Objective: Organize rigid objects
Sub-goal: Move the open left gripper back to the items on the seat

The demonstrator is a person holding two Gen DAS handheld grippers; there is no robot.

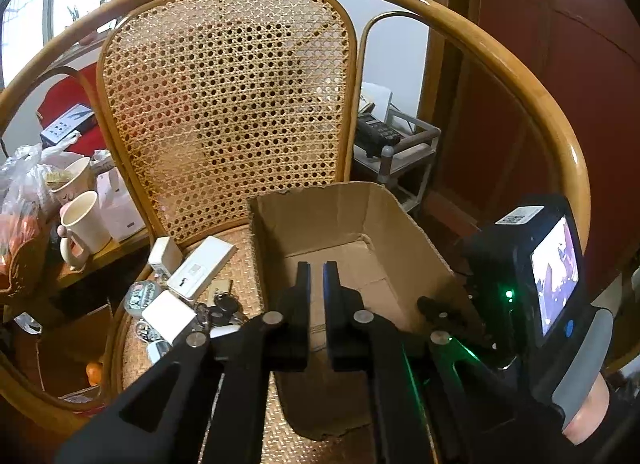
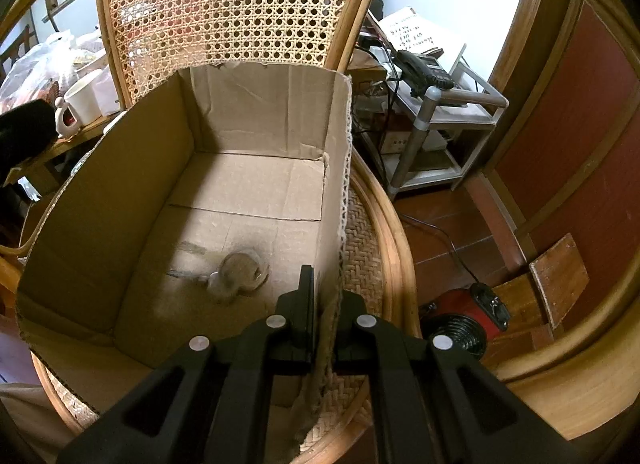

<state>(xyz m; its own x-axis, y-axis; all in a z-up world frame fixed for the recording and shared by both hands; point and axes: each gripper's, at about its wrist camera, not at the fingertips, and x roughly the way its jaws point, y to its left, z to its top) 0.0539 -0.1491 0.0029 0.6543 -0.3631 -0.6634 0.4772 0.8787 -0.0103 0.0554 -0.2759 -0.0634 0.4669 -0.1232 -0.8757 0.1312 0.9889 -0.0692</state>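
While the right gripper (image 2: 325, 300) is pinching the right-hand wall of the cardboard box (image 2: 120, 200), the left gripper (image 1: 316, 284) is hovering over the box's near wall with its fingers nearly pressed together, holding nothing. Beside the box, white plastic boxes (image 1: 202, 267), keys (image 1: 224, 304) and small oddments are lying heaped on the rattan chair (image 1: 228, 104).

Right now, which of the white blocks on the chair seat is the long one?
The long white block, a flat bar with a grey window on top, lying between the small white block by the backrest and the square white block nearest the camera.
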